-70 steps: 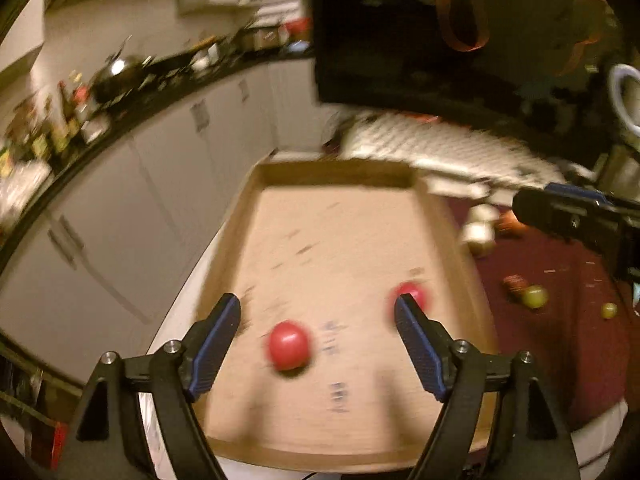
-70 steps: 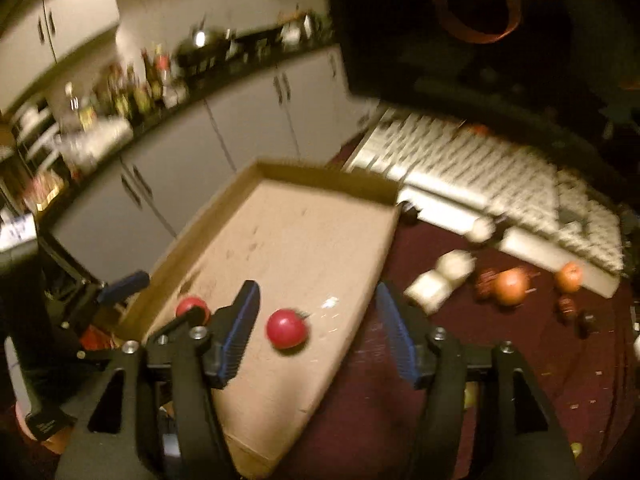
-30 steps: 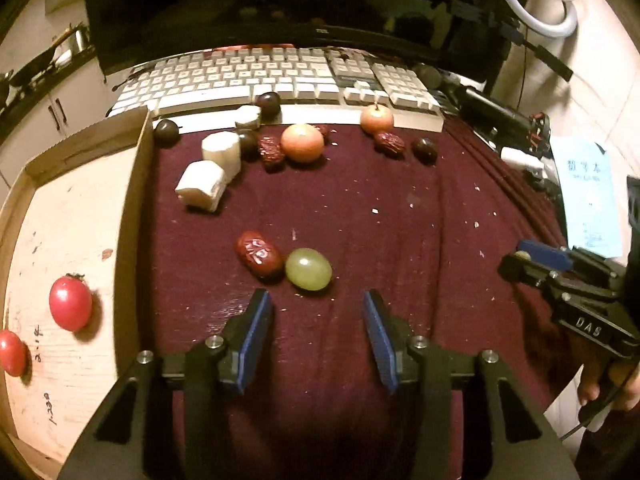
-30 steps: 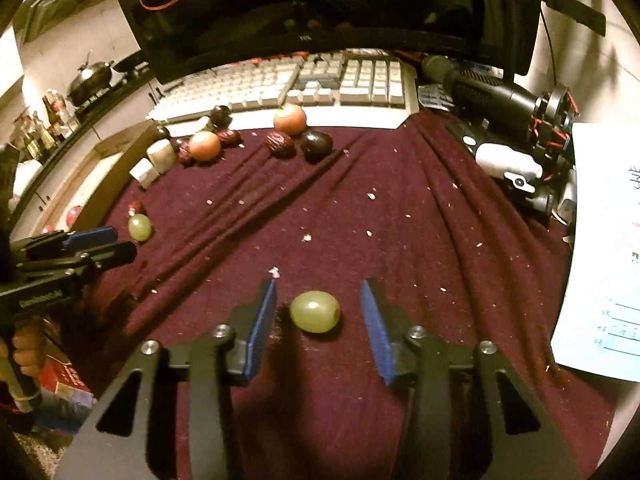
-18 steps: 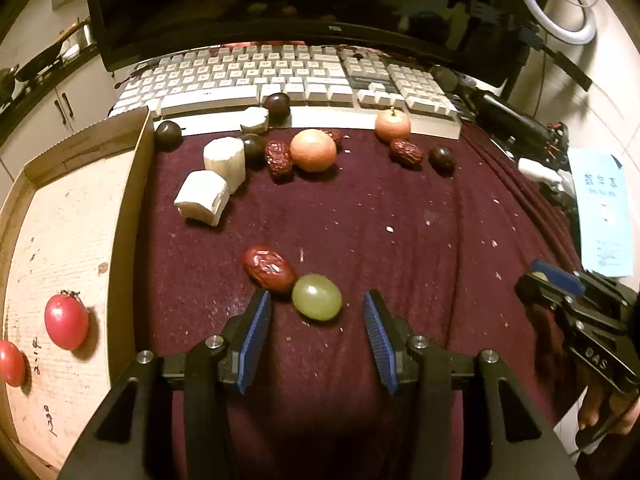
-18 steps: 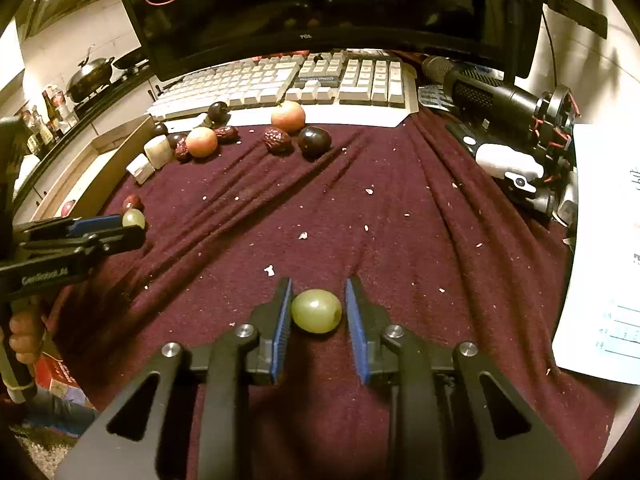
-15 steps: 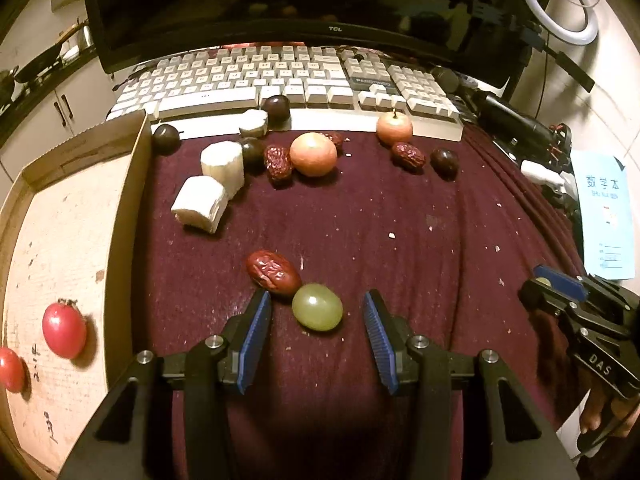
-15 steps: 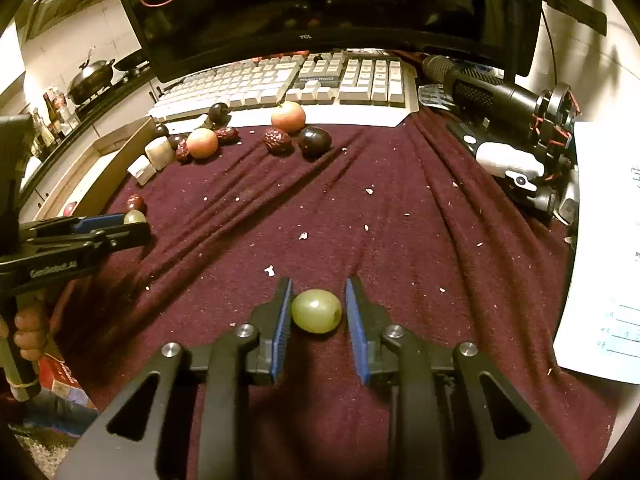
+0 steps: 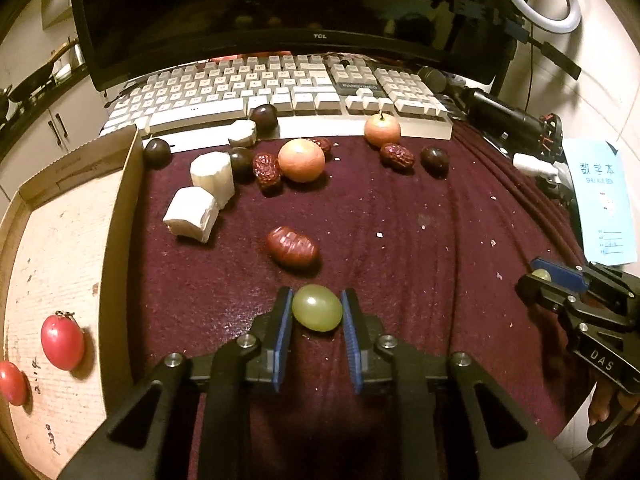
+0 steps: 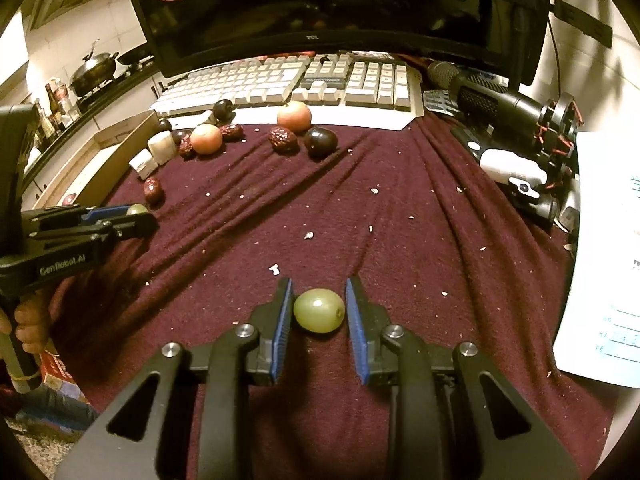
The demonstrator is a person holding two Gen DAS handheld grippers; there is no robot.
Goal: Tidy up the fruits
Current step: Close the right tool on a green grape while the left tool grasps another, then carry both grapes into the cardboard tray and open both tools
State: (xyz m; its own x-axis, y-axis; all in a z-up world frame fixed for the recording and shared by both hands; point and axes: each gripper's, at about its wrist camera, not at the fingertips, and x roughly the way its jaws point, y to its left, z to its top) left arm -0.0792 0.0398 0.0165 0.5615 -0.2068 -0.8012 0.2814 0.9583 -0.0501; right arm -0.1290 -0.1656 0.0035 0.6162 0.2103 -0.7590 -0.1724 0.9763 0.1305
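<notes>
My left gripper (image 9: 316, 312) is shut on a green grape (image 9: 317, 307) on the maroon cloth (image 9: 400, 240), just behind a red date (image 9: 292, 247). My right gripper (image 10: 319, 310) is shut on a second green grape (image 10: 319, 311) on the cloth. Each gripper shows in the other's view, the right one (image 9: 540, 276) with its grape, the left one (image 10: 134, 212) likewise. Two cherry tomatoes (image 9: 63, 342) lie in the cardboard tray (image 9: 124, 216) at the left.
Further back on the cloth lie white chunks (image 9: 192, 216), two orange fruits (image 9: 301, 160), dates (image 9: 397, 156) and dark round fruits (image 9: 435, 159). A keyboard (image 9: 280, 92) and a monitor (image 9: 280, 0) stand behind. A blue notebook (image 9: 604, 208) and cables lie at the right.
My left gripper moved forward around the grape and closed on it. My right gripper stays shut on its grape and has hardly moved.
</notes>
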